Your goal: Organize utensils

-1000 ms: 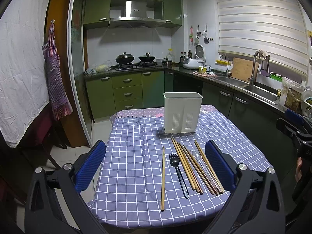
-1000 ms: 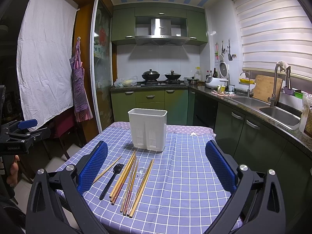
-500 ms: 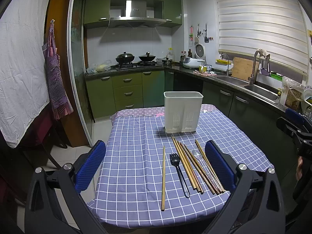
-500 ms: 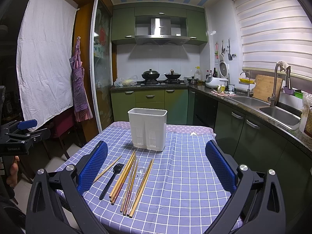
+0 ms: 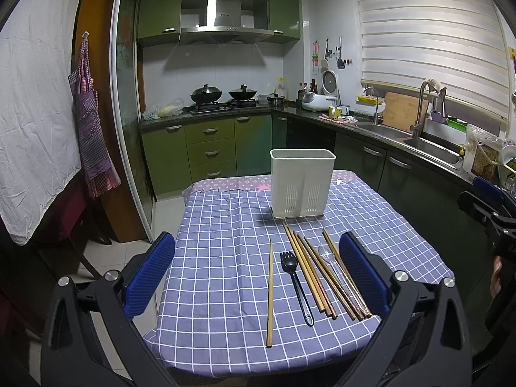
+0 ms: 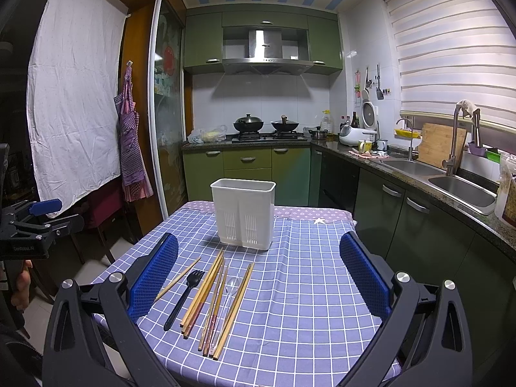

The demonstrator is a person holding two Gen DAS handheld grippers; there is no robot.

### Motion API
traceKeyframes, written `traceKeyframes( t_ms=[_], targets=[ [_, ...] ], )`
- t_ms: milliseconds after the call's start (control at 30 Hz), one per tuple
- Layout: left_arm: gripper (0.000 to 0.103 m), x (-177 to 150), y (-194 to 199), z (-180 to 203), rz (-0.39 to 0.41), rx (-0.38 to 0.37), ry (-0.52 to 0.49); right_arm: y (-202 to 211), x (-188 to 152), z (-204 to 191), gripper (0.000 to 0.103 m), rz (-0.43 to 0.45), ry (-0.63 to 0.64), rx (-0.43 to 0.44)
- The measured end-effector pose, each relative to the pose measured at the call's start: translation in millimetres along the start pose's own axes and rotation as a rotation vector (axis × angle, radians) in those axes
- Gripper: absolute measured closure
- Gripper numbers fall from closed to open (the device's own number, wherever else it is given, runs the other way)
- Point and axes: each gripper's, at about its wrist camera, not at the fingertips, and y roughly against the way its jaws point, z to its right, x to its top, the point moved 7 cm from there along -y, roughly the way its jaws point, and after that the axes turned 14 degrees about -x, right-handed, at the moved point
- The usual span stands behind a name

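A white slotted utensil holder [image 5: 302, 182] [image 6: 244, 213] stands upright at the far middle of the checked tablecloth. In front of it lie several wooden chopsticks [image 5: 311, 274] [image 6: 206, 293], a black plastic fork [image 5: 295, 282] [image 6: 183, 294], a clear plastic spoon [image 5: 335, 264] [image 6: 227, 300] and one lone chopstick [image 5: 270, 293] [image 6: 178, 279] off to the left. My left gripper [image 5: 256, 280] hovers open above the near table edge, nothing between its blue pads. My right gripper [image 6: 259, 285] is open too, held further right and empty.
The table [image 5: 219, 258] carries a blue-and-white checked cloth. Green cabinets, a stove with two pots [image 6: 264, 125] and a sink counter [image 6: 451, 180] run along the back and right. A dark red chair [image 5: 64, 213] stands left of the table.
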Motion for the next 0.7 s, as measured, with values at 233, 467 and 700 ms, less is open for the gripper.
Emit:
traceKeyframes(
  t_ms=[233,467,700],
  targets=[
    [0.006,-1.6,-0.6,-0.7,-0.003,0.001,-0.001,0.7,1.4,-0.2,0.004,0.0,0.0,0.0],
    [0.006,-4.3,-2.4,-0.9,-0.006,-0.001,-0.003,0.1,0.4,-0.2,0.004,-0.001,0.001,-0.001],
    [0.006,-6.6,-3.1,-1.1,-0.008,0.0,-0.003,-0.4,-0.5,-0.2,0.004,-0.002,0.001,-0.001]
  ],
)
